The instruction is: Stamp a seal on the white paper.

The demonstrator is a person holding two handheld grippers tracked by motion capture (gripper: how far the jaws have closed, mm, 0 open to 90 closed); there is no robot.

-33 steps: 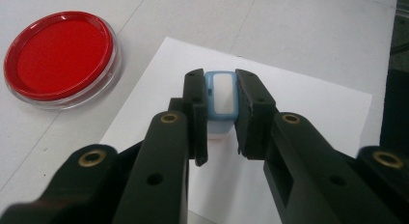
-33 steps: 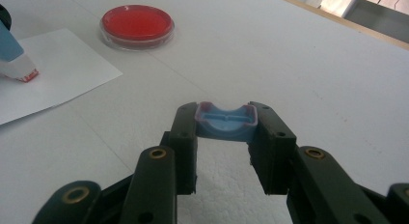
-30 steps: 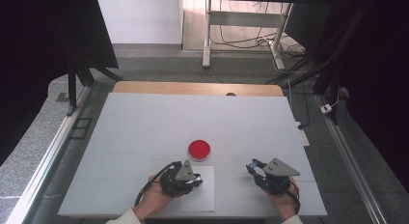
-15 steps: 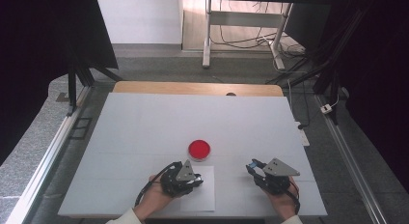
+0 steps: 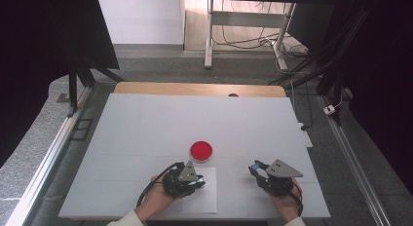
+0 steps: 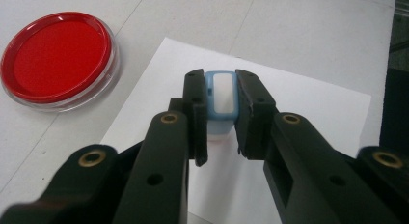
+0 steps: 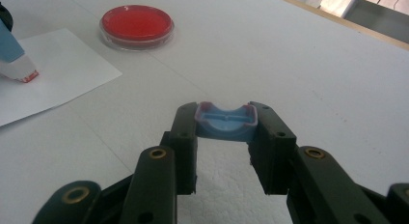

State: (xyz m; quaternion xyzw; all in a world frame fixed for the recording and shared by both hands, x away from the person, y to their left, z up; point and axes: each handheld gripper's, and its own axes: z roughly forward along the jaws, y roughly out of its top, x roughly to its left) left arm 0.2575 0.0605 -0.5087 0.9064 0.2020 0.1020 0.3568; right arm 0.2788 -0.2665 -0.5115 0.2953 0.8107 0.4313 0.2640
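- The left gripper [image 6: 222, 132] pinches a light blue stamp [image 6: 221, 101] between its two black jaws; the stamp stands over a white sheet of paper [image 6: 308, 118].
- From the right gripper view, the stamp's [image 7: 12, 55] red-edged base sits down on the paper [image 7: 62, 74].
- The right gripper [image 7: 225, 137] is clamped on a blue cap [image 7: 225, 120], hollow side up, held just above the bare white table [image 7: 313, 64].
- In the high view the left gripper [image 5: 187, 179] sits over the paper's [image 5: 207, 197] left part, and the right gripper [image 5: 263, 175] is well apart to its right, off the sheet.
- A round red ink pad [image 5: 201, 150] in a clear dish lies on the table just beyond the paper's far edge, near the left gripper.
- Nothing lies between the stamp and the ink pad [image 6: 58, 57], nor between the two grippers.
- Beyond the table's [image 5: 195, 119] far wooden edge stand a metal frame and loose cables on the floor.
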